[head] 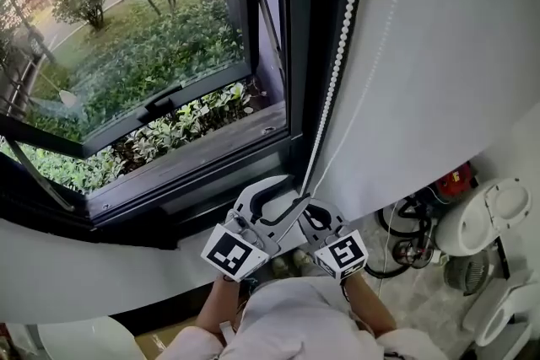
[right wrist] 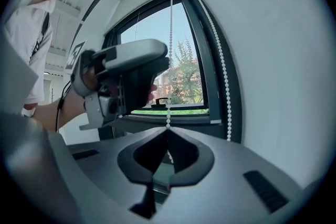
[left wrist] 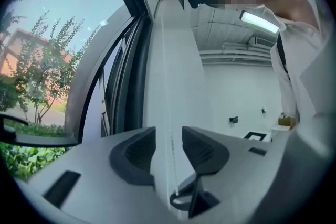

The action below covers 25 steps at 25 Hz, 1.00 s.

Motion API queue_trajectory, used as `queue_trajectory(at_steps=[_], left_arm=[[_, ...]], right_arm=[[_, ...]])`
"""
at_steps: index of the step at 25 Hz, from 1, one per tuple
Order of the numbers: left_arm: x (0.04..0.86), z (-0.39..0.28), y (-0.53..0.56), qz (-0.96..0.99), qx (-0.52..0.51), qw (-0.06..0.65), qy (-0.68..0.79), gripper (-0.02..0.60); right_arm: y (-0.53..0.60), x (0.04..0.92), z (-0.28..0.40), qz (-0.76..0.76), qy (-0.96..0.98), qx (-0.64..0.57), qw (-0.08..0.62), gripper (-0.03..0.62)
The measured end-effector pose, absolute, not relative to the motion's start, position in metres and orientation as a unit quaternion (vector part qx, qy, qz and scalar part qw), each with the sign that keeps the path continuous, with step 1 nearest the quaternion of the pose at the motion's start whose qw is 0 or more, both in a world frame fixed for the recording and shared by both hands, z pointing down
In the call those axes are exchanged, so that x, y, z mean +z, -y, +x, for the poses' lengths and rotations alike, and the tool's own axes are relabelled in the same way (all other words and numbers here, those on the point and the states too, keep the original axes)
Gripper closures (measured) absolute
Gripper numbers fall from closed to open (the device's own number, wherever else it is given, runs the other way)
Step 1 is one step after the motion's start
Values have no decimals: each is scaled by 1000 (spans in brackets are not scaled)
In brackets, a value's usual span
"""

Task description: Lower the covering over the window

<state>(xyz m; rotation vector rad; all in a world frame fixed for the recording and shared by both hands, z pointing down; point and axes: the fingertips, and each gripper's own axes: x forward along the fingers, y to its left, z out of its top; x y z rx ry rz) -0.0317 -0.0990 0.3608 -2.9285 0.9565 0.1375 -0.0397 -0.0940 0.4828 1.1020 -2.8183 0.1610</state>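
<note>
A white bead chain [head: 342,55] hangs beside the dark window frame [head: 295,55] and runs down to my two grippers. My left gripper [head: 283,196] is open; in its own view the bead chain [left wrist: 169,113] passes through the gap of the left gripper [left wrist: 169,144] without either pad pressing on it. Just beside it, my right gripper [head: 314,215] is shut on the chain. In the right gripper view the right gripper [right wrist: 167,134] pinches the taut strand [right wrist: 170,60], and the left gripper [right wrist: 126,76] sits a little higher on that strand. The glass [head: 126,38] shows uncovered.
A second chain strand [right wrist: 220,60] hangs along the right of the frame. The lower sash [head: 160,101] is tilted outward over green shrubs. White wall [head: 439,55] stands to the right. Below it are white appliances [head: 494,219], a red item [head: 456,178] and black cables [head: 409,236].
</note>
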Motion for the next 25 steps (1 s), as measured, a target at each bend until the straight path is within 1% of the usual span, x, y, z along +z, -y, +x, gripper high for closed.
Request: queue_trajectory(at_steps=[5,8,10,12,13,17,25], left_arm=[[325,-29,109,-948,66,47,-308,460],[307,-26,111,-951,67,53,-298,477],[298,-22,112,-953,63,55,-292,506],[294,-18,113,-954,57,58,-290,549],[294,-17,113,-954,55,58,-289,557],[309,-16,115,-953,25,66,-294,560],[354,-23,117,-953,18,14,-301,560]], right_arm=[[91,484,-46,360,930,54,52,599],[89,483,-47,358,931,54,52,599],[89,482,-47,355,932,52,50,599],[89,480,-48,352,933,48,49,599],[89,480,-49,352,934,48,49,599],[89,495,-52,348,933,57,77,599],[86,538,-51,343,927,99,111,599]])
